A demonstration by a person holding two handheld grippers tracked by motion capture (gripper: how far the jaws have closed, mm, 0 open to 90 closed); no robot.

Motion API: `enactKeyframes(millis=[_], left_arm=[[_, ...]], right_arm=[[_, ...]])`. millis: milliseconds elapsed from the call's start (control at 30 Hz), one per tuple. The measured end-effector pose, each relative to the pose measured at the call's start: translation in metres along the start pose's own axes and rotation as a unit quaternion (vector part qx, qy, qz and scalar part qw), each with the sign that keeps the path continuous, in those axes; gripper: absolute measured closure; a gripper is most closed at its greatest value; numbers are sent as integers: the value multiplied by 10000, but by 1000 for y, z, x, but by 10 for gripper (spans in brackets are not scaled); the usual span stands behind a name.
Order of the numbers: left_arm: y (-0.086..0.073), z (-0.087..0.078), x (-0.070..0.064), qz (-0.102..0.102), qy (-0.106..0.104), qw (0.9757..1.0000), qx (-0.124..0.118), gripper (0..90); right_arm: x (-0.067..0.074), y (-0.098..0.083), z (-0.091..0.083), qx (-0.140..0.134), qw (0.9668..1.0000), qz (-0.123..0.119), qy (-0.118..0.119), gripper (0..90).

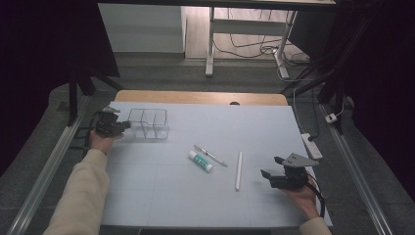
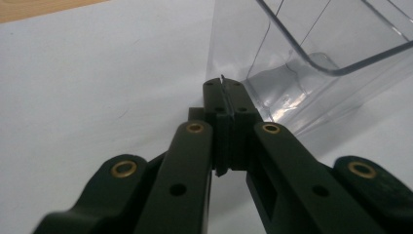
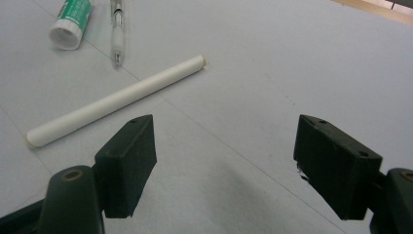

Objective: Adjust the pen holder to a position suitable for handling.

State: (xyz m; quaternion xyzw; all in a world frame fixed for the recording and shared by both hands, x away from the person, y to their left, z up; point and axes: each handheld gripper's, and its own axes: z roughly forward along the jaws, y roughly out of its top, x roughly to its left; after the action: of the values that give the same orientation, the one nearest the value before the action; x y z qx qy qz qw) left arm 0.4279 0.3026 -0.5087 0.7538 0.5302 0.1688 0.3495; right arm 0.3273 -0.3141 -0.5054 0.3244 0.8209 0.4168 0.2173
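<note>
A clear plastic divided container point(image 1: 149, 123) point(image 2: 316, 53) stands on the pale blue mat point(image 1: 195, 196) at the far left. My left gripper point(image 1: 125, 126) point(image 2: 223, 85) is shut, its tips against the container's near left corner; nothing shows between the jaws. In the middle of the mat lie a green-and-white glue stick point(image 1: 200, 161) point(image 3: 71, 22), a clear pen point(image 1: 209, 155) point(image 3: 116, 34) and a white rod point(image 1: 239, 170) point(image 3: 117, 100). My right gripper point(image 1: 272, 166) point(image 3: 229, 161) rests open near the mat's right edge, to the right of the rod, with bare mat between its jaws.
A wooden table edge point(image 1: 200, 97) runs behind the mat. A white power strip point(image 1: 311, 145) lies on the floor off the right side. Metal rails point(image 1: 44, 171) flank the table. A desk frame with cables point(image 1: 244, 44) stands farther back.
</note>
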Motion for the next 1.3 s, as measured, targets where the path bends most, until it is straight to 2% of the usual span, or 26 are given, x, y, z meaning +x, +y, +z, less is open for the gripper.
enactKeyframes(millis=[267, 567, 767, 1300], left_arm=[[7, 8, -10, 95, -62, 9999, 24, 895], [13, 16, -25, 155, -275, 9995, 10, 895], [15, 18, -33, 254, -340, 9991, 27, 895], [20, 23, -47, 269, -484, 9984, 94, 895]], right_arm=[[0, 0, 0, 19, 10000, -5, 17, 231], [0, -1, 0, 37, 10000, -1, 8, 231], [0, -1, 0, 24, 10000, 8, 6, 232], [0, -1, -1, 40, 10000, 4, 4, 232]])
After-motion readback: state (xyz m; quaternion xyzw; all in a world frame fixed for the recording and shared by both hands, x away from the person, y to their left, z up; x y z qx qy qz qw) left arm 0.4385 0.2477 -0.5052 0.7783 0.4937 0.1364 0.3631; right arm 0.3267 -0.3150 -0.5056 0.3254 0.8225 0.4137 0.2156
